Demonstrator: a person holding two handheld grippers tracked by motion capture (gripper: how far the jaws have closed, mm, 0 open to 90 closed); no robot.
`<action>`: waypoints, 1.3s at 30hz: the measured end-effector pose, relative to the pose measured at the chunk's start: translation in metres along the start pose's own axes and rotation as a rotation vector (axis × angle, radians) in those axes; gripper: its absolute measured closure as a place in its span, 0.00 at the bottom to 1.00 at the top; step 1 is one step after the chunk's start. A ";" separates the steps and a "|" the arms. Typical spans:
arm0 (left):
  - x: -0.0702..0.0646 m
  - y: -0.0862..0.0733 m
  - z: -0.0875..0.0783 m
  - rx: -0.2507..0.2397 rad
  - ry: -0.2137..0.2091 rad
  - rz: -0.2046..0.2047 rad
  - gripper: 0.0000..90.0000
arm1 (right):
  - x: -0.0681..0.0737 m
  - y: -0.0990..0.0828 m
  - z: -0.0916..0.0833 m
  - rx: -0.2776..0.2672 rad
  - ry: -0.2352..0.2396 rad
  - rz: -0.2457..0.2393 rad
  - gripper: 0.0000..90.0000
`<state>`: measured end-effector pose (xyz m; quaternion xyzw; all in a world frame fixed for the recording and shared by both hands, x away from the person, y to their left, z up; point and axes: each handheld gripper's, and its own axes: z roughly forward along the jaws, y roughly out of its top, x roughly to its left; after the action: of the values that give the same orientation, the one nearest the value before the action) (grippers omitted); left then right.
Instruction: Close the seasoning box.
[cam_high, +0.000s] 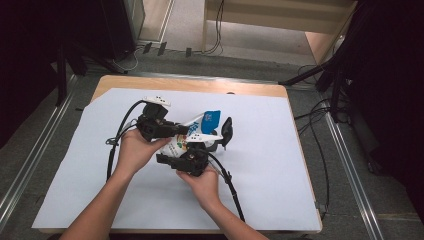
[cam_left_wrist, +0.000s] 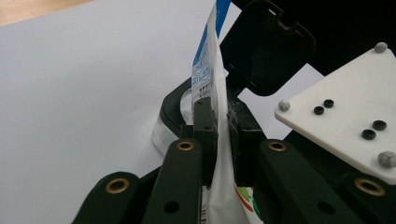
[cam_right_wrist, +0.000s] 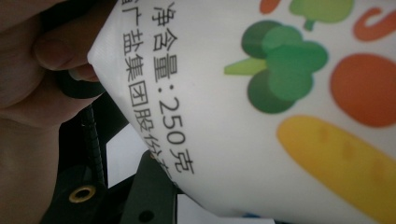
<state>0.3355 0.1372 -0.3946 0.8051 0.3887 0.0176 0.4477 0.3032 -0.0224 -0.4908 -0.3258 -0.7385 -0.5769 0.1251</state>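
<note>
We hold the left gripper (cam_high: 186, 131) in our left hand (cam_high: 134, 150), and its two black jaws are pressed together on the thin upper part of a white plastic pouch (cam_left_wrist: 215, 84) with a blue top edge and printed vegetable pictures. In the left gripper view the pouch rises edge-on straight out from between the jaws, its film pinched flat between the pads, with white powder grains clinging to the inner face of one jaw.

Just beyond the left gripper's tips sits a small clear container with a black rim (cam_left_wrist: 173, 108), and its black hinged lid (cam_left_wrist: 266, 44) stands open behind the pouch. The blue end of the pouch (cam_high: 210, 121) is over that container.

Our right hand (cam_high: 202, 182) holds the right gripper (cam_high: 172, 159) just below the left one, against the lower, fuller part of the pouch. In the right gripper view the printed side of the pouch (cam_right_wrist: 261, 107) lies right up against the camera, with black characters, green broccoli, an orange round shape and a yellow shape on it; whether these jaws are clamped on it we cannot tell.

Everything sits over a white paper sheet (cam_high: 260, 170) spread on a light wooden table (cam_high: 190, 84).
</note>
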 end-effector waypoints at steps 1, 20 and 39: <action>0.000 0.000 -0.001 -0.002 0.005 0.017 0.96 | 0.000 0.000 0.000 -0.002 0.001 -0.004 0.79; 0.000 0.001 -0.005 0.011 0.012 0.002 1.00 | 0.006 -0.001 0.001 0.022 -0.077 -0.069 0.65; -0.002 0.001 -0.001 -0.004 0.002 0.009 0.97 | 0.004 0.000 -0.001 0.004 -0.016 -0.010 0.79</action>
<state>0.3339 0.1364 -0.3923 0.8061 0.3852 0.0211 0.4488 0.2995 -0.0220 -0.4884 -0.3264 -0.7422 -0.5734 0.1173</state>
